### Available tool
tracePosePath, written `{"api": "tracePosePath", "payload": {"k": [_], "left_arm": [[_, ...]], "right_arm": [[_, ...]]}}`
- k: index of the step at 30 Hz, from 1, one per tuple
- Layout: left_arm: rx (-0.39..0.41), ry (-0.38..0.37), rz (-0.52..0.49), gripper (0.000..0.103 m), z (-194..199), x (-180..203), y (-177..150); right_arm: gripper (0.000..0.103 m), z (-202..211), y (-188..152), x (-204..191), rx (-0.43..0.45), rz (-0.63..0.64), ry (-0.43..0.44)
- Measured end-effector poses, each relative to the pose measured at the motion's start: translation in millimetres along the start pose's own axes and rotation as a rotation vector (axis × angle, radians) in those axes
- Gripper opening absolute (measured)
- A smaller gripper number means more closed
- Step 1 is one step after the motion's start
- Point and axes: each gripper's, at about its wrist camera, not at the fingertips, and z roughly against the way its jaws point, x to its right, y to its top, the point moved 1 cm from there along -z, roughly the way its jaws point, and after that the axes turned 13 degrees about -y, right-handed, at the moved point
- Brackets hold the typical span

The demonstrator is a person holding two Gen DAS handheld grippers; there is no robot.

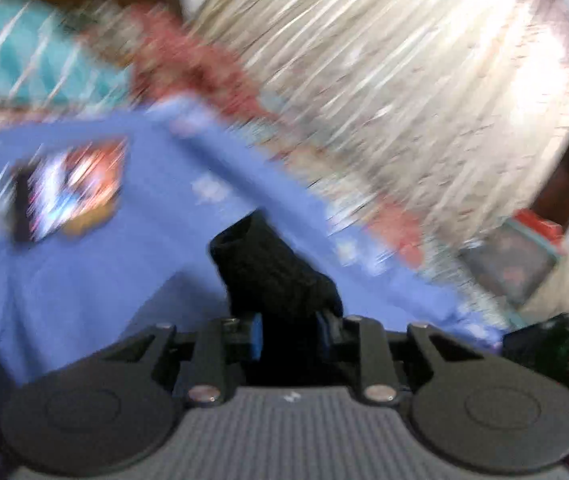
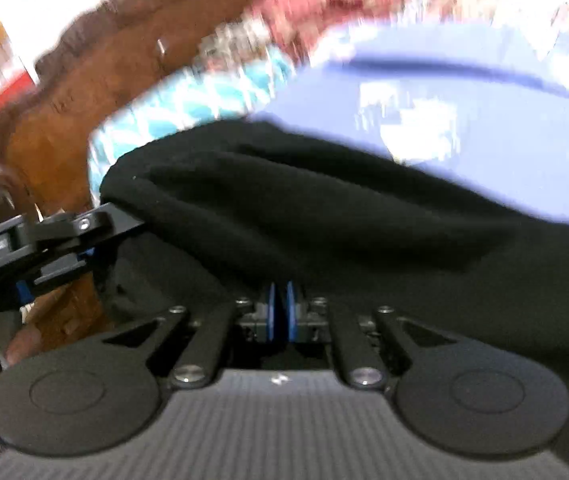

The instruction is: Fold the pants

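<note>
The black pants hang in a wide, creased sheet across the right wrist view. My right gripper is shut on their near edge, its blue pads almost touching. At the left of that view my left gripper holds a corner of the same cloth. In the left wrist view a bunched tuft of the black pants stands up between the blue pads of my left gripper, which is shut on it. Both views are blurred.
Under the pants lies a blue cloth with a colourful print. A cream striped cover lies behind it, and a teal patterned cushion at the far left. A carved brown wooden board stands at the left. A hand holds the left gripper.
</note>
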Motion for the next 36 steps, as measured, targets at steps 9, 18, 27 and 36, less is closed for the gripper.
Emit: {"api": "tracePosePath", "payload": {"k": [9, 18, 27, 36], "left_arm": [[-0.044, 0.113, 0.146, 0.048, 13.3, -30.6, -9.7], [0.026, 0.062, 0.052, 0.067, 8.9, -27.2, 59.8], [-0.182, 0.037, -0.009, 0.089, -80.5, -43.7, 74.3], [-0.153, 0.019, -0.022, 0.013, -111.1, -38.7, 48.3]], "right_arm": [[0.01, -19.4, -14.3, 13.7, -0.116, -0.06, 0.015], [0.017, -1.3, -14.3, 28.0, -0.05, -0.063, -0.033], [0.019, -10.8, -18.9, 34.3, -0.068, -0.108, -0.016], [0.02, -20.0, -19.2, -8.3, -0.072, 0.111, 0.103]]}}
